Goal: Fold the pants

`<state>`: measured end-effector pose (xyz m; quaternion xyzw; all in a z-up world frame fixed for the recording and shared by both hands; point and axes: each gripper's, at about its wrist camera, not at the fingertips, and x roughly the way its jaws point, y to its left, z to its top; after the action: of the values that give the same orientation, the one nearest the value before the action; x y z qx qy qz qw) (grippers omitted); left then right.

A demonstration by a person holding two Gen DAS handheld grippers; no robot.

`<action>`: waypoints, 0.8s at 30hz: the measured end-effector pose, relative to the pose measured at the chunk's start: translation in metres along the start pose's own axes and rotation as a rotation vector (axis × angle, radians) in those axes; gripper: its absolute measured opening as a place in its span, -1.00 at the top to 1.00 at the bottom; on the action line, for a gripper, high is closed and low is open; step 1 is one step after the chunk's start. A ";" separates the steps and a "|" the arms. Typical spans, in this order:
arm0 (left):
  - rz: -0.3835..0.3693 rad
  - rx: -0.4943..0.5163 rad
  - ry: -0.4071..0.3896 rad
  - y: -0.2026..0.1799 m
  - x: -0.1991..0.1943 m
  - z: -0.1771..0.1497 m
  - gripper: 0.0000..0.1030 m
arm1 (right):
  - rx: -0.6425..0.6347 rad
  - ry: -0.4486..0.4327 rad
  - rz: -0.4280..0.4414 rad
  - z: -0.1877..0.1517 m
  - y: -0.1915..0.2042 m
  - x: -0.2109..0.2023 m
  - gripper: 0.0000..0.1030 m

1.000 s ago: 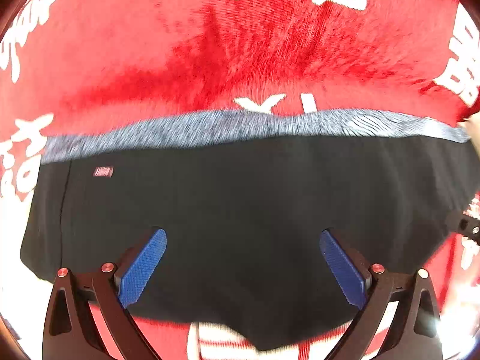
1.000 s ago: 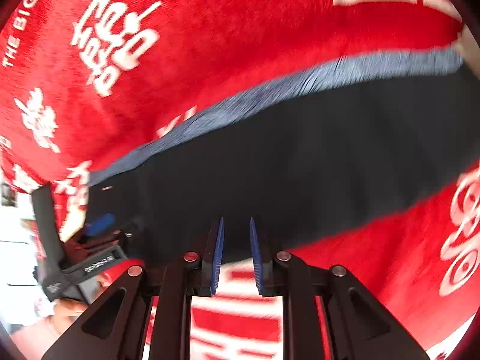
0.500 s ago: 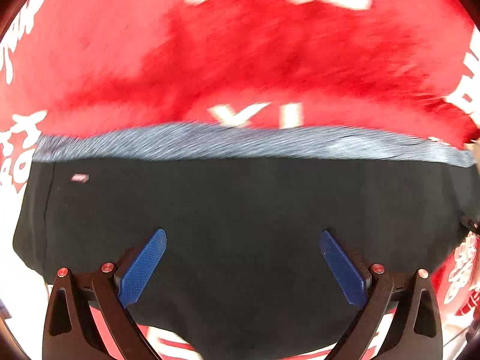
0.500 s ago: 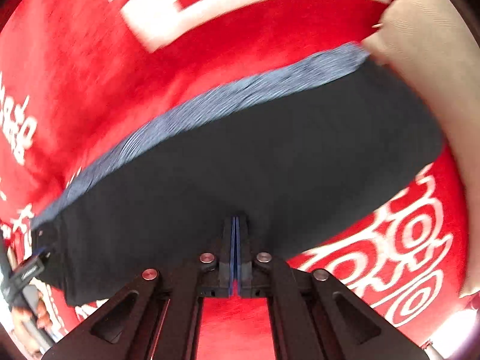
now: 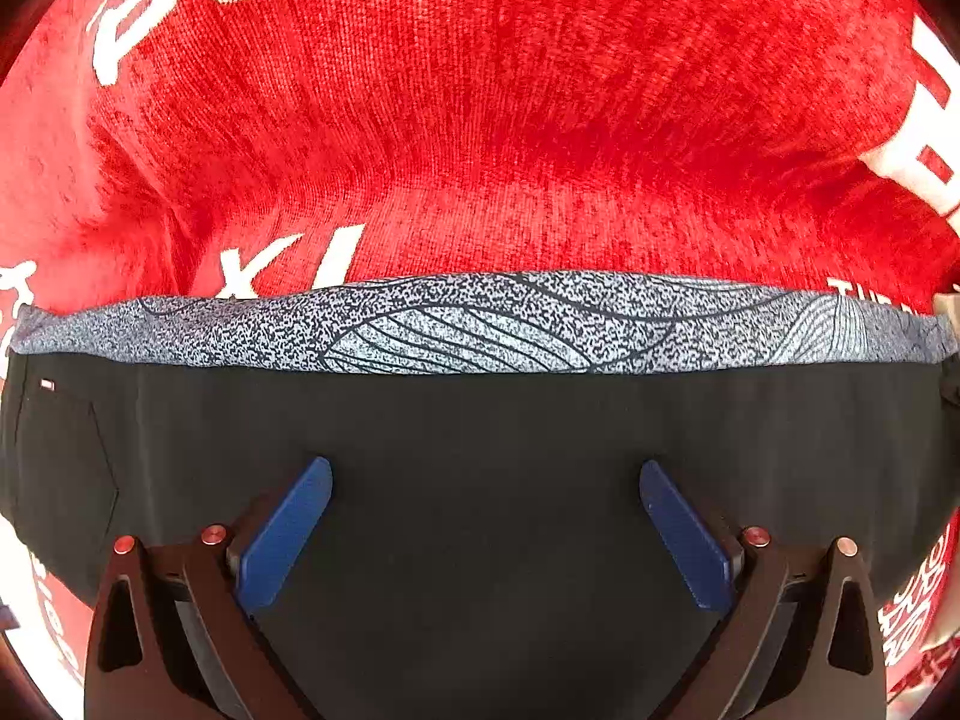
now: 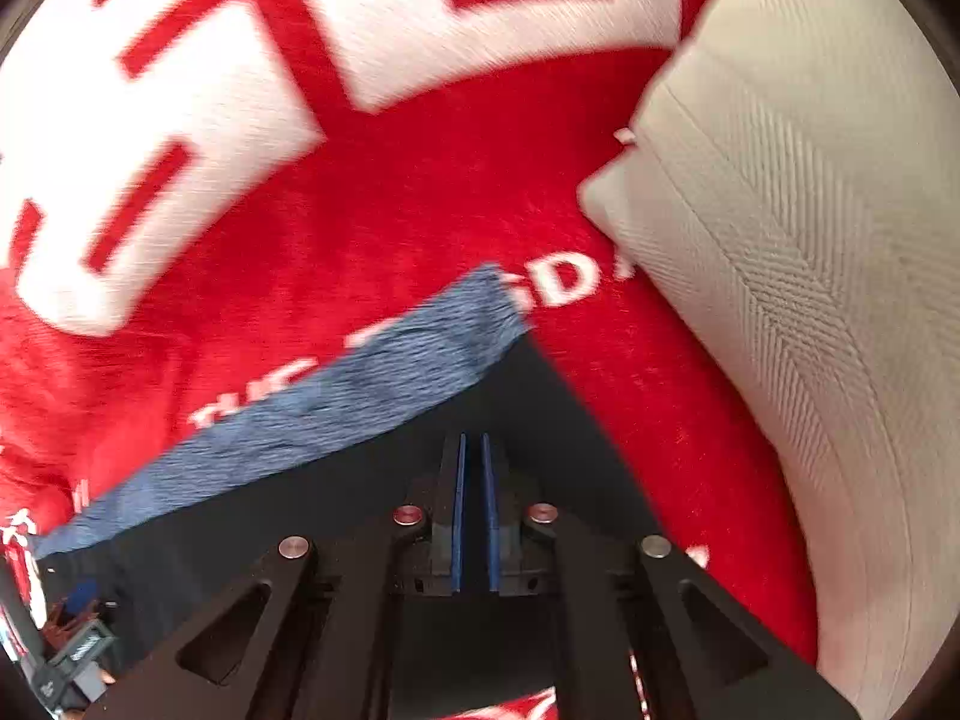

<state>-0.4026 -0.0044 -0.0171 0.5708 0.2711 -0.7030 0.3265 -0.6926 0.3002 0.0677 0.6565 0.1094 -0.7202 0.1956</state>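
the pants (image 5: 480, 480), black with a speckled grey waistband (image 5: 480, 324), are laid flat on a red blanket (image 5: 510, 120) printed with white lettering. in the left wrist view the waistband is seen running from left to right across the middle of the picture, on the far side of the black cloth, and a small label (image 5: 46, 384) is seen near the left end just below the band. the left tool (image 5: 485, 531) is held above the black cloth, pointed steeply down, with its blue pads (image 5: 282, 534) spread wide apart and nothing between them.

in the right wrist view, which is blurred, the right end of the waistband (image 6: 336, 402) is seen slanting up to a corner, with the black cloth (image 6: 540, 420) below it. the right tool (image 6: 473, 519) is pointed straight down over this corner region of the pants; its jaws have just been drawn together and its blue pads (image 6: 457, 516) stand almost touching, with only a thin dark slit between them. whether any cloth is pinched in that slit cannot be told. a pale woven cushion (image 6: 780, 240) lies on the blanket to the right, near the corner of the pants but apart from it. the left tool is glimpsed at the lower left edge of this view.
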 end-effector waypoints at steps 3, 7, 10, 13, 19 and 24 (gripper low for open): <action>0.001 0.000 0.021 0.001 0.002 -0.001 -1.00 | -0.039 -0.029 0.012 -0.009 -0.007 -0.003 1.00; 0.013 0.013 0.027 0.011 0.009 0.004 -1.00 | -0.086 -0.005 -0.017 -0.019 0.003 -0.010 0.88; 0.015 0.005 0.028 0.007 0.008 0.004 -1.00 | -0.049 0.024 0.017 -0.032 0.000 -0.019 0.65; 0.019 0.004 0.025 0.008 0.009 0.000 -1.00 | -0.040 0.029 0.032 -0.045 0.004 -0.031 0.52; 0.031 0.006 0.016 0.008 -0.004 -0.008 -1.00 | -0.190 0.003 0.079 -0.087 0.053 -0.040 0.51; 0.088 0.015 0.031 -0.002 -0.014 -0.008 -1.00 | -0.183 0.025 0.107 -0.096 0.047 -0.020 0.29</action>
<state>-0.3968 0.0050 -0.0046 0.5955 0.2451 -0.6810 0.3486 -0.5852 0.3006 0.0815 0.6497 0.1421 -0.6875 0.2917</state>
